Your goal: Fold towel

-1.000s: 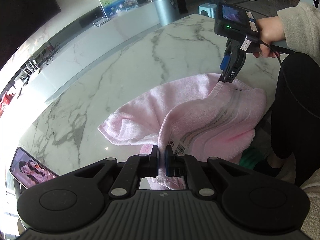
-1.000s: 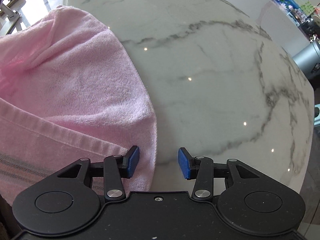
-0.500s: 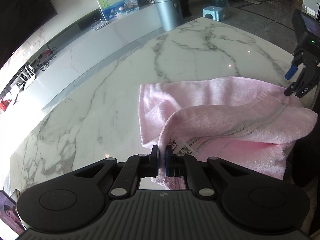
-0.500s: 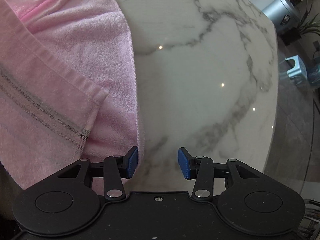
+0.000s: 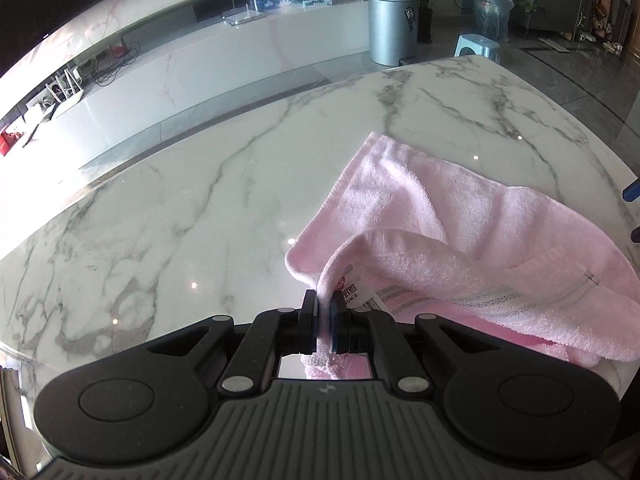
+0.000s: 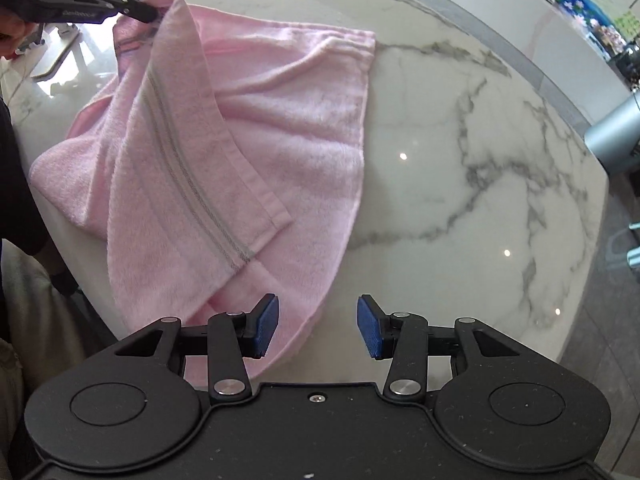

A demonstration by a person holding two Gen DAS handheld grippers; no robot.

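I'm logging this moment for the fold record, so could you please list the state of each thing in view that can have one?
Left tool: shut on a corner of the towel, beside its label.
Right tool: open, holding nothing, its left pad over the towel's near edge.
Towel: rumpled, partly doubled over, striped hem on top.
Marble table: towel on its near edge.

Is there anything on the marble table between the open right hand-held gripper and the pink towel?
Nothing visible stands between them. The right hand-held gripper is open, with the pink towel directly ahead of its left finger and only bare marble table ahead of the other. The left hand-held gripper is shut on a towel corner.
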